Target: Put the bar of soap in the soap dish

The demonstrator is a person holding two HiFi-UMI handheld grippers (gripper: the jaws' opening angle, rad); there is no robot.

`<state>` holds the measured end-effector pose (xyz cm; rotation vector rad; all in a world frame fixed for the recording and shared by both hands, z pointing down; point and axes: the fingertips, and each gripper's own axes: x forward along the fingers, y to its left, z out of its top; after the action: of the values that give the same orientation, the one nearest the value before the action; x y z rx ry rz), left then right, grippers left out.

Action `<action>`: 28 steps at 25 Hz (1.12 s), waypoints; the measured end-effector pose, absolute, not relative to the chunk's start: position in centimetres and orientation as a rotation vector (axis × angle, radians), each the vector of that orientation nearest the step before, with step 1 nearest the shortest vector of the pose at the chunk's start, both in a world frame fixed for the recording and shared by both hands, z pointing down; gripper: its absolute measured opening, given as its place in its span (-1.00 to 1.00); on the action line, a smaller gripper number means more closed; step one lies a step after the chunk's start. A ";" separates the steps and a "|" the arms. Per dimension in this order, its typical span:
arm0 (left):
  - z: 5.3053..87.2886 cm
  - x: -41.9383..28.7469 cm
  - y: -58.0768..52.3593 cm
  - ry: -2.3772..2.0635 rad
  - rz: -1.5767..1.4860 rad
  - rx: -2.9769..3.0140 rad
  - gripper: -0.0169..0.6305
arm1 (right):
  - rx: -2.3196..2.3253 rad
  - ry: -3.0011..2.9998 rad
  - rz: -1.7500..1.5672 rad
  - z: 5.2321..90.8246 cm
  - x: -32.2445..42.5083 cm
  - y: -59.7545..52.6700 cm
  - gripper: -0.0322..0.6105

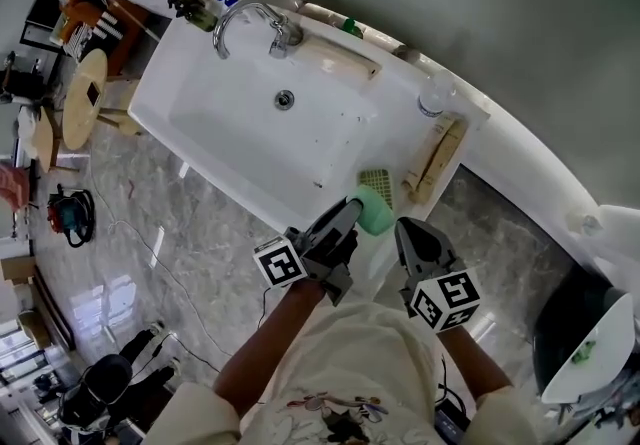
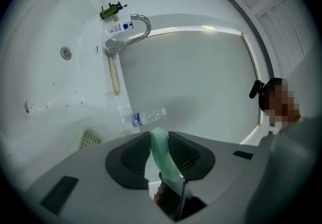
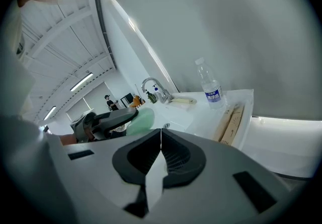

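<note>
**While the left hand-held gripper [image 1: 350, 208] pinches the soap [image 1: 378, 216], the right hand-held gripper [image 1: 408, 233] is closed on nothing**

Though only its rounded edge shows between the ribbed black pads [image 2: 188, 155], the soap is a smooth, pale green bar, clamped edge-on and poking past the tips. In the head view it hangs just beside the dish [image 1: 376, 183], a small pale yellow slatted tray at the front right corner of the glossy white sink [image 1: 200, 123]. Whether soap and dish touch cannot be told.

The right hand-held gripper's jaws meet along a thin seam, with nothing between them.

Past the dish lie two flat, light wooden slats [image 1: 435, 158], side by side. A clear plastic bottle [image 3: 211, 88] with a blue-and-white label stands upright on the rim beyond them; its print is too small to read. A curved chrome tap [image 1: 250, 18] rises at the far rim, with a green pump bottle [image 1: 195, 8] beside it.

The person's arms and cream shirt [image 1: 340, 373] are cut off by the head view's bottom edge.
</note>
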<state>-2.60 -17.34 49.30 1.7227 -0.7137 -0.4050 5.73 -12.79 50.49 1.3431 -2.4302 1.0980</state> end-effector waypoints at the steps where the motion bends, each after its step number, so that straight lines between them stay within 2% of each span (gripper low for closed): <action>1: 49.8 -2.6 -17.5 -0.715 -0.400 1.722 -0.56 | 1.347 -2.423 1.095 50.9 5.7 -13.0 -0.88; 13: 54.6 -1.5 -19.6 -0.749 -0.253 1.809 -0.56 | 1.336 -2.333 1.131 55.7 5.5 -14.2 -0.88; 28: 58.6 -0.4 -19.1 -0.700 0.072 2.045 -0.56 | 1.360 -2.243 1.183 59.1 5.9 -14.2 -0.88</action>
<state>-0.37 -19.09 58.61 2.0447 -0.6997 0.0717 5.85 -14.22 59.13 1.3603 -2.2431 1.1831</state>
